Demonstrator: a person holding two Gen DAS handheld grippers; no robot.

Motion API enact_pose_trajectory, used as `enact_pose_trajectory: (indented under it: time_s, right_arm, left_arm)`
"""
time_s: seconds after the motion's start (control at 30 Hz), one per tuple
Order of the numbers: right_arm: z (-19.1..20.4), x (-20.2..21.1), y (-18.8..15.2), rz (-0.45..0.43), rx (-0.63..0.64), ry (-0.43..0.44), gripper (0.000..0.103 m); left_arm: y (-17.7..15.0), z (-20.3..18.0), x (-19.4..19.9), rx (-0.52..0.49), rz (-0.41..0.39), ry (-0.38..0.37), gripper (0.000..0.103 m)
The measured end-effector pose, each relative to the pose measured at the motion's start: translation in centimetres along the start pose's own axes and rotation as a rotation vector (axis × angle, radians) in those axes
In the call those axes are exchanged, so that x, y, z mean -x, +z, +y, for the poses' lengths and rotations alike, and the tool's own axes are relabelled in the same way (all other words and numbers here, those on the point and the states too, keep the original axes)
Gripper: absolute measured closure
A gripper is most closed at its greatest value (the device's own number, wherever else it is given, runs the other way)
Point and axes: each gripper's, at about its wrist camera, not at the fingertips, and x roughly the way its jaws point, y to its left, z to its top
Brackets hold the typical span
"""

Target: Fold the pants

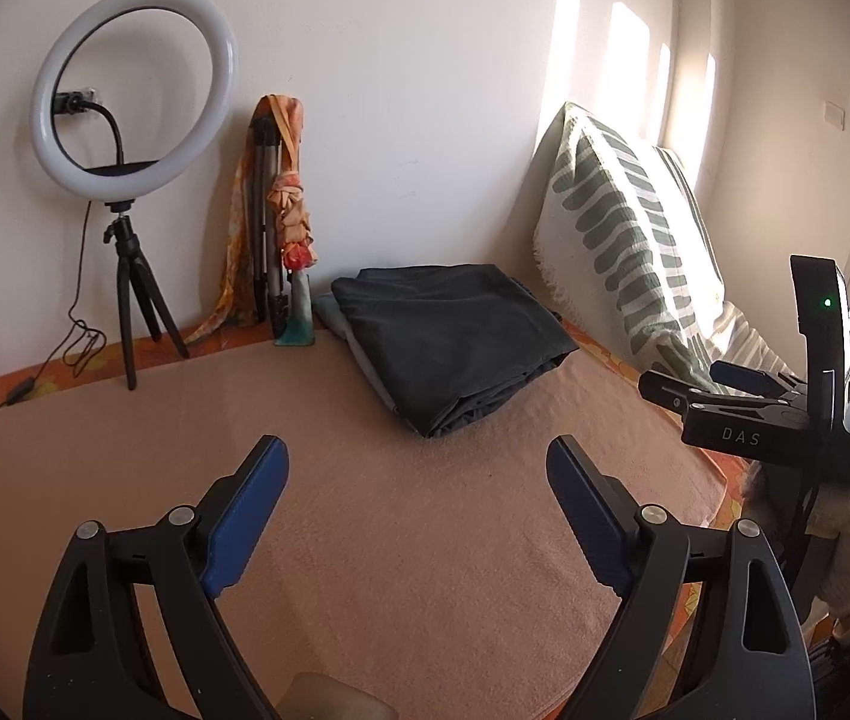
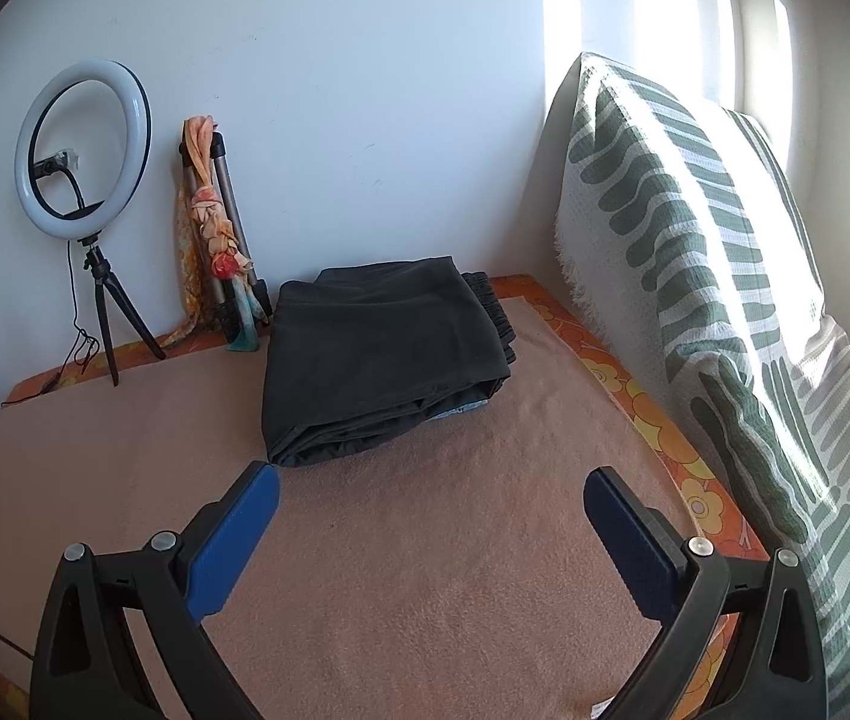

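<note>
We see the folded dark pants (image 2: 383, 354) at 12 o'clock on the peach blanket (image 2: 425, 540); our left gripper (image 1: 419, 498) and right gripper (image 2: 430, 510) both stand wide apart, holding nothing.

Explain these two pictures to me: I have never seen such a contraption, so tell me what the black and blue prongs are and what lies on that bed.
There is no robot here: a person holds a hand-held gripper in each hand, each carrying a wide-angle camera that looks along its two blue-padded fingers. One picture is from the left gripper, the other from the right gripper. Both are open and hold nothing. On the peach blanket lie dark folded pants on top of other folded cloth. A green-patterned pillow leans on the right; a ring light stands by the wall.
</note>
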Motion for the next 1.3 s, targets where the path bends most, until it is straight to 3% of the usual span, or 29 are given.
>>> enact_pose_trajectory:
  time_s: [0.5, 1.3]
  right_arm:
    - [-0.3, 1.5, -1.0, -0.044, -0.031, 0.004, 0.000]
    - [-0.8, 0.8, -1.1, -0.020, -0.069, 0.023, 0.000]
  left_arm:
    - [-1.5, -0.4, 0.1, -0.031, 0.019, 0.071, 0.014]
    - [-1.5, -0.9, 0.5, -0.045, 0.018, 0.072, 0.013]
